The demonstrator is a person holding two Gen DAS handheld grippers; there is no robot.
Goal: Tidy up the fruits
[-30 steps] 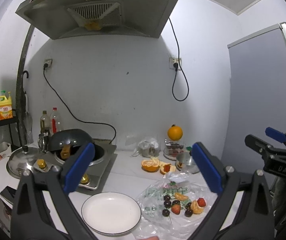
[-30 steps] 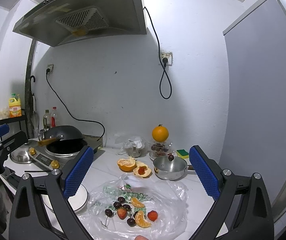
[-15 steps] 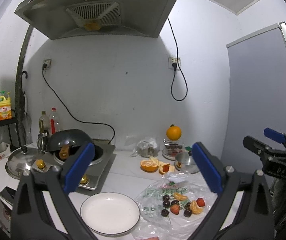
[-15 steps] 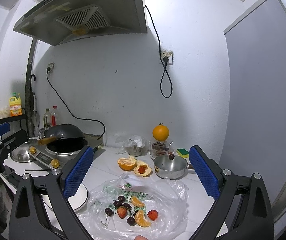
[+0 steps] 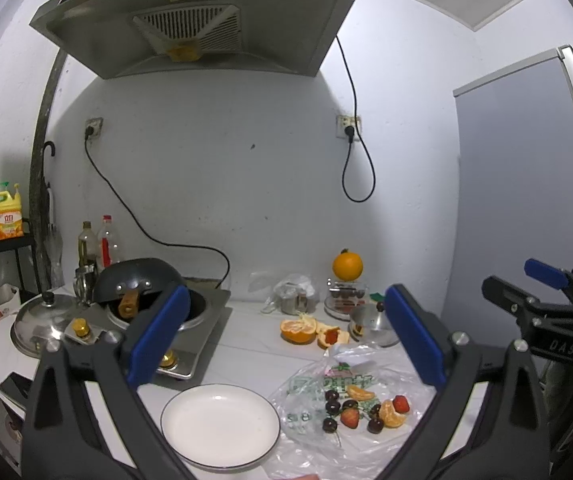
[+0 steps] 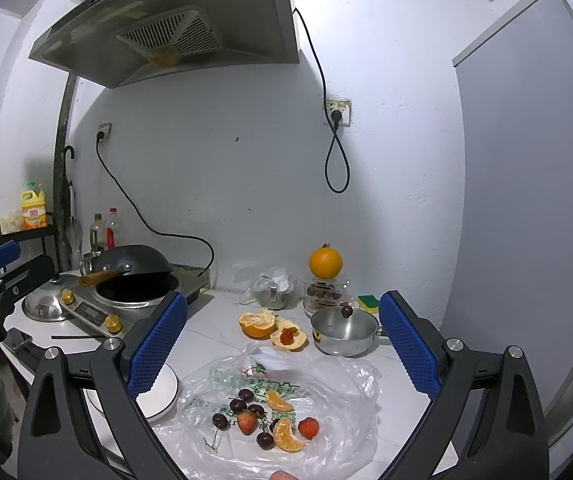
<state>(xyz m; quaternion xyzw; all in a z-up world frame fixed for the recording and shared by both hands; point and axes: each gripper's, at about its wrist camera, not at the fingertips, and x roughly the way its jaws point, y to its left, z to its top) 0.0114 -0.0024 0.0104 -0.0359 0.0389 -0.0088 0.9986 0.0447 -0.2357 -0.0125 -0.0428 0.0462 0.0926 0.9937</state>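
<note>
A clear plastic bag lies flat on the white counter with several dark cherries, strawberries and orange segments on it. An empty white plate sits just left of the bag; its fruits show in the left wrist view too. My left gripper is open and empty, above the plate and bag. My right gripper is open and empty, above the bag.
Behind the bag lie a peeled orange and peel holding a strawberry, a small steel pot, a whole orange on a clear box, and a sponge. A wok on a stove stands at left.
Both views have shifted very slightly; the grippers stay open and nothing on the counter has moved.
</note>
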